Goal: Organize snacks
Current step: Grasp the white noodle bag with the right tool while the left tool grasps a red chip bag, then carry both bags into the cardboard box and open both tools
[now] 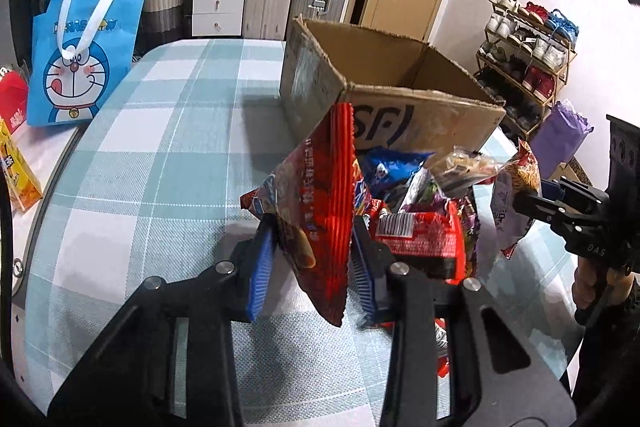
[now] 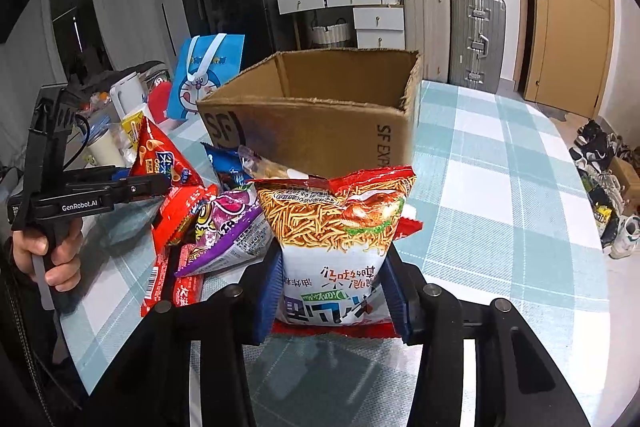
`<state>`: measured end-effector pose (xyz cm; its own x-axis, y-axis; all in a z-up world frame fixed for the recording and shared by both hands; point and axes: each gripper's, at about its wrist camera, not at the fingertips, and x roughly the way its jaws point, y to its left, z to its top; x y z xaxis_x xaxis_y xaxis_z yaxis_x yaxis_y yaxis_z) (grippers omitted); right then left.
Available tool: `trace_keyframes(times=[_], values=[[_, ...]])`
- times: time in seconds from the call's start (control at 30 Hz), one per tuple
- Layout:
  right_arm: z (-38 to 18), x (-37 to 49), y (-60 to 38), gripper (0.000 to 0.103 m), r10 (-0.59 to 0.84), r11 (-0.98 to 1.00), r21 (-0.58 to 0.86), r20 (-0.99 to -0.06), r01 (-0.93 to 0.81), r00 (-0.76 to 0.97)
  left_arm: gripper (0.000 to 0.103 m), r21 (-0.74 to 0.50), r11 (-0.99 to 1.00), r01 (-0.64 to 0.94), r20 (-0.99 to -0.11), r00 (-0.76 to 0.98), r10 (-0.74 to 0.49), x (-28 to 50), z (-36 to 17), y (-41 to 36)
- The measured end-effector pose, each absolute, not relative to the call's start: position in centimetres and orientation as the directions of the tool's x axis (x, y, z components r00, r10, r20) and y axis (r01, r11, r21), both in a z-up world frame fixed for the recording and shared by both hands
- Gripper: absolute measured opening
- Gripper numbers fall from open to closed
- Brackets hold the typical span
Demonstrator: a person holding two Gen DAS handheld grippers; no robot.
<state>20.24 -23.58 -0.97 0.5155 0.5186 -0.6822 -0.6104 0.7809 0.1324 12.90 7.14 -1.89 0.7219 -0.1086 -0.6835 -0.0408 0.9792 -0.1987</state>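
Both hands are loaded at once, and that is where the trouble could start. The left gripper (image 1: 312, 259) has its jaws clenched on a red bag (image 1: 320, 211), pinched edge-on near one lower corner, so most of the bag stands above the jaws; a slack, slippery pack held that way may well swing or slide out on its way to the box (image 1: 400, 99) beyond the jaws. The right gripper (image 2: 332, 291) grasps a noodle bag (image 2: 336, 235) across its lower half, flat and broad, a surer hold. The pile (image 2: 216, 227) of loose snacks lies on the worktop (image 2: 500, 187) between the two grippers, just short of the box. A dangling corner could catch a neighbouring pack, or snag the box's ragged rim, and the two bags could meet over the opening.
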Motion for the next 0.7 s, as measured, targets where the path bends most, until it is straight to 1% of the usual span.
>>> trace_keyframes(times=[0.7], values=[[1.4,19.6,-24.8,0.046,0.544,0.788,0.141,-0.616,-0.599,0.570,0.033,-0.202,0.979,-0.025,-0.605,0.790,-0.104,10.3,2.1,6.5]])
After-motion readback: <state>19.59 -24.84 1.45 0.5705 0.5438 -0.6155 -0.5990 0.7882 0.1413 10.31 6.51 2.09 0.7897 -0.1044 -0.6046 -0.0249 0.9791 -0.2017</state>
